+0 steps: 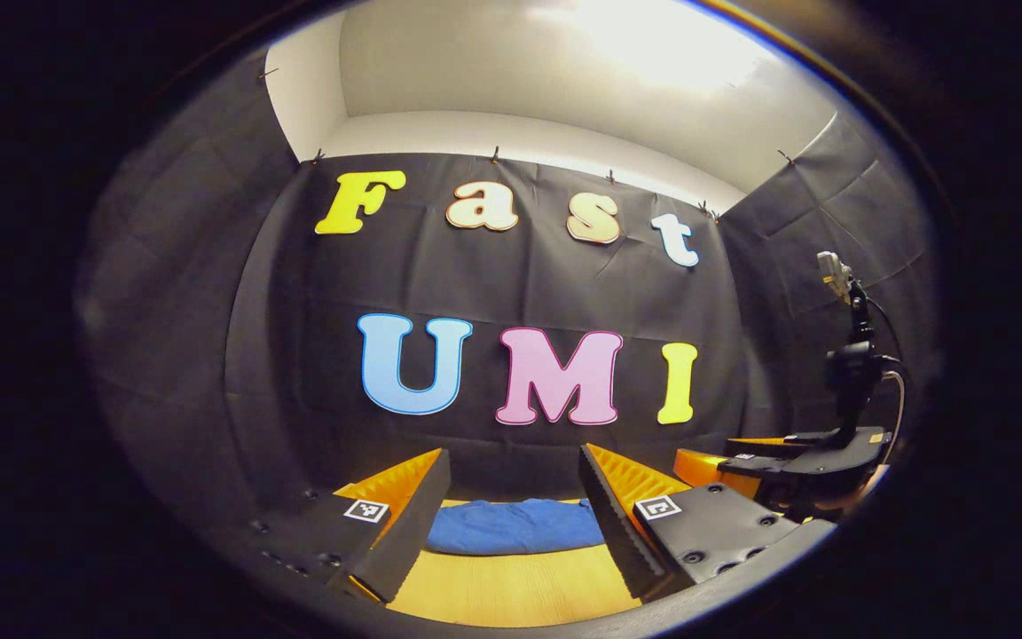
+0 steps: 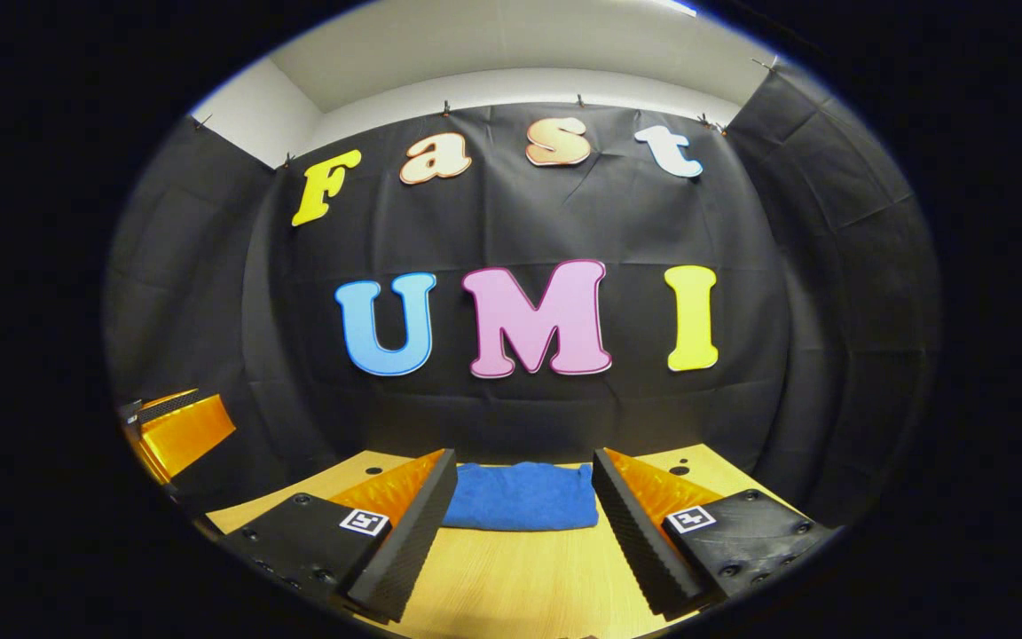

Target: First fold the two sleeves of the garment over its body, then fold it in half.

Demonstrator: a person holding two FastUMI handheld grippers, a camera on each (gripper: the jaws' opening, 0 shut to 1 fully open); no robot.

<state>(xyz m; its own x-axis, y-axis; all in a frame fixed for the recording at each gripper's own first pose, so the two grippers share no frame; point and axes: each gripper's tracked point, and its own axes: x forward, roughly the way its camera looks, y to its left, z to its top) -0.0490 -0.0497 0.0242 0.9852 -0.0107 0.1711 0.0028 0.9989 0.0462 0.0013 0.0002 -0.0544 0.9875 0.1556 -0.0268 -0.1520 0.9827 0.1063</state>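
Blue garment (image 1: 515, 525) lies on the wooden table (image 1: 511, 590), back near the foot of the black cloth wall (image 1: 511, 284), and from where both cameras sit it looks like a compact, flattened bundle rather than a spread-out shirt (I can't pick out either sleeve from here).

In the left gripper view, the left gripper (image 1: 515, 519) is held above the table with its two fingers (image 1: 409, 524) well apart, nothing between them; the garment shows through the gap, farther off and untouched. Off to the right edge of that view, the other gripper (image 1: 795, 466) is in sight, with a dark mount and cable rising above it.

In the right gripper view, the right gripper (image 2: 520, 519) is likewise spread wide, jaws empty, fingers (image 2: 413, 532) raised over bare tabletop (image 2: 511, 577). The garment (image 2: 522, 495) sits between them in the picture, beyond their tips, against the back of the table. Its near edge looks fairly straight, its top edge a bit lumpy. A couple of small dark holes (image 2: 680, 469) dot the table surface near the wall. At the far left of that view, part of the left gripper (image 2: 176, 432) pokes in, level with the table's edge.
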